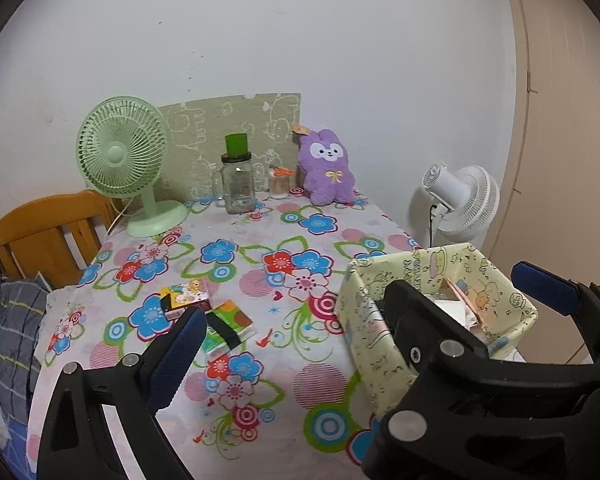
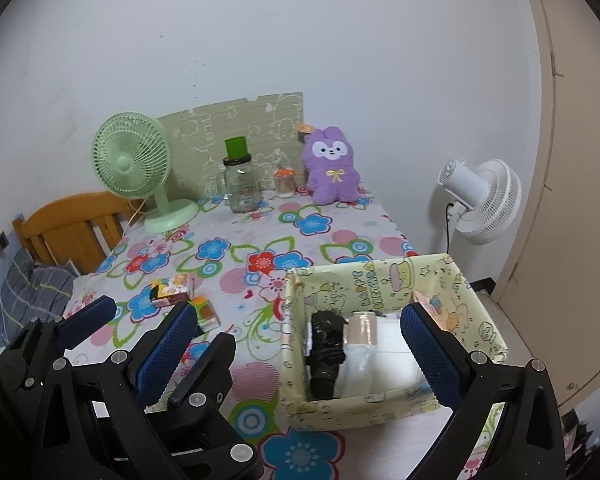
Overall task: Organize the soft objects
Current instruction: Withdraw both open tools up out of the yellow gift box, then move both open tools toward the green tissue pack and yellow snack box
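A purple plush bunny [image 1: 328, 172] [image 2: 334, 172] sits upright at the table's back against the wall. Two small tissue packs [image 1: 188, 296] [image 1: 228, 328] lie on the flowered cloth, just beyond my left gripper [image 1: 300, 320]. That gripper is open and empty; its left pad [image 1: 176, 356] shows, while the right gripper's black finger [image 1: 412, 320] covers its other side. A yellow cartoon box [image 1: 364, 340] [image 2: 340, 408] stands front right, holding a black bag roll [image 2: 326, 348] and white soft packs [image 2: 392, 352]. My right gripper [image 2: 298, 312] is wide open above the box, touching nothing.
A green desk fan [image 1: 120, 160], a glass jar [image 1: 238, 188] with a green cup on it and a small swab pot [image 1: 280, 186] line the back. A wooden chair [image 1: 48, 232] and plaid bedding [image 1: 8, 320] are at left. On the floor at right stands a white fan [image 1: 464, 200].
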`<state>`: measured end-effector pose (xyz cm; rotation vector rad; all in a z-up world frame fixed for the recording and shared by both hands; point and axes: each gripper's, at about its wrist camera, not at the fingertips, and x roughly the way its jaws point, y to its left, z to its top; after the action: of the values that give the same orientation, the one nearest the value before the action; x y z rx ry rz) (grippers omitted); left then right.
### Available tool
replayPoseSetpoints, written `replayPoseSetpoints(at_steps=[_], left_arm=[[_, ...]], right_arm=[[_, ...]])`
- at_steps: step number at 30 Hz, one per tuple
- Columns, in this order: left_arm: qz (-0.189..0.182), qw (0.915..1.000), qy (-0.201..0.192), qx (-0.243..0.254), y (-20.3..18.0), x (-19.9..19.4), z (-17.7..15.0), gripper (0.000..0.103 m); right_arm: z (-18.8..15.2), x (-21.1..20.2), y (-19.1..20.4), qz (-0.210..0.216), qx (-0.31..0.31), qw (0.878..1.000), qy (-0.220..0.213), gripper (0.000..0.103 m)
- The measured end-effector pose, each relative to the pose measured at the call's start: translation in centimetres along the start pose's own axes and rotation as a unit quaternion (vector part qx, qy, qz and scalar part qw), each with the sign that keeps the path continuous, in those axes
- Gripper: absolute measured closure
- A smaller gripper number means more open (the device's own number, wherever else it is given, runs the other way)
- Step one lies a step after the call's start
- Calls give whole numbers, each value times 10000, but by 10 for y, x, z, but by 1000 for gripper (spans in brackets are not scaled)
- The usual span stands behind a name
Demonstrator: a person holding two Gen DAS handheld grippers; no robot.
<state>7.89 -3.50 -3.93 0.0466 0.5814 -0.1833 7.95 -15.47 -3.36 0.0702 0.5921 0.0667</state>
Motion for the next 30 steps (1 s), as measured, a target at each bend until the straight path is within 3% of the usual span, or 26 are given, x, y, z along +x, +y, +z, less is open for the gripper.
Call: replayPoseSetpoints(at_steps=[30], left_arm=[[222,9972,379,-600,83,26,-35,4]], right_arm=[[-22,47,76,456,-360,9978,321,0]])
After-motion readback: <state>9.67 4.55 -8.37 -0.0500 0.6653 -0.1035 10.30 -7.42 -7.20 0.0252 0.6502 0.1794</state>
